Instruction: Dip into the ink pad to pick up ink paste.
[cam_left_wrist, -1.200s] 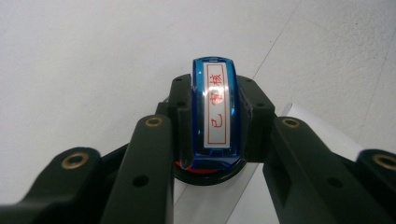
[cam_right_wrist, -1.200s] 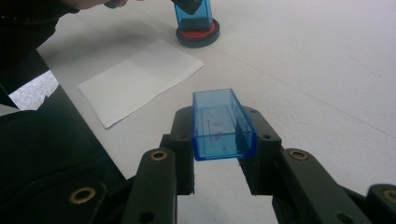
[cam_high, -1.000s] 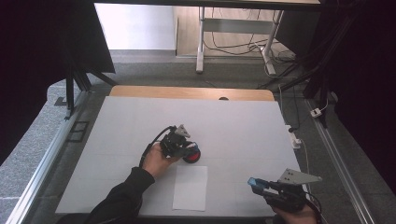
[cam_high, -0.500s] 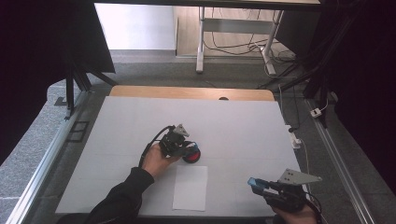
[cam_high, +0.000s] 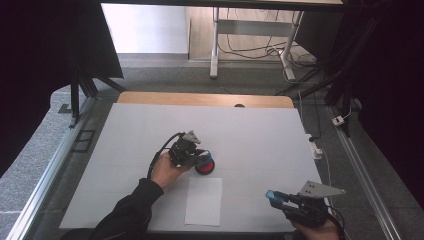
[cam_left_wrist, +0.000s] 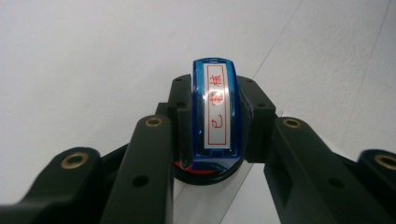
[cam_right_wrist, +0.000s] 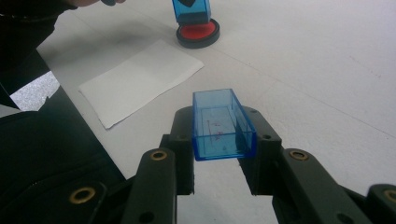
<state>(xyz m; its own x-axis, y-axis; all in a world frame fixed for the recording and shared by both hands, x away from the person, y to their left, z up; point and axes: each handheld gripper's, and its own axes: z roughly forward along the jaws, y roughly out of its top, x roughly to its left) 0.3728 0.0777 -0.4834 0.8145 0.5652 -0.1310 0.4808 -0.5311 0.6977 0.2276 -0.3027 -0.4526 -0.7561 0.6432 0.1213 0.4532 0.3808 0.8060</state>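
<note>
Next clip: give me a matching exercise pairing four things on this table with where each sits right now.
Things:
1. stamp
2. stamp cap
3. ink pad
4. sheet of paper

Places:
A. flat on the table, untouched
B. in the left gripper, pressed on the red pad
C. under the stamp
D. in the right gripper, near the table's edge

Pairs: 1-B, 2-D, 3-C, 4-A

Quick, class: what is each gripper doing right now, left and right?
Left gripper: closed on the blue stamp, pressed on the red ink pad.
Right gripper: closed on the blue stamp cap.
</note>
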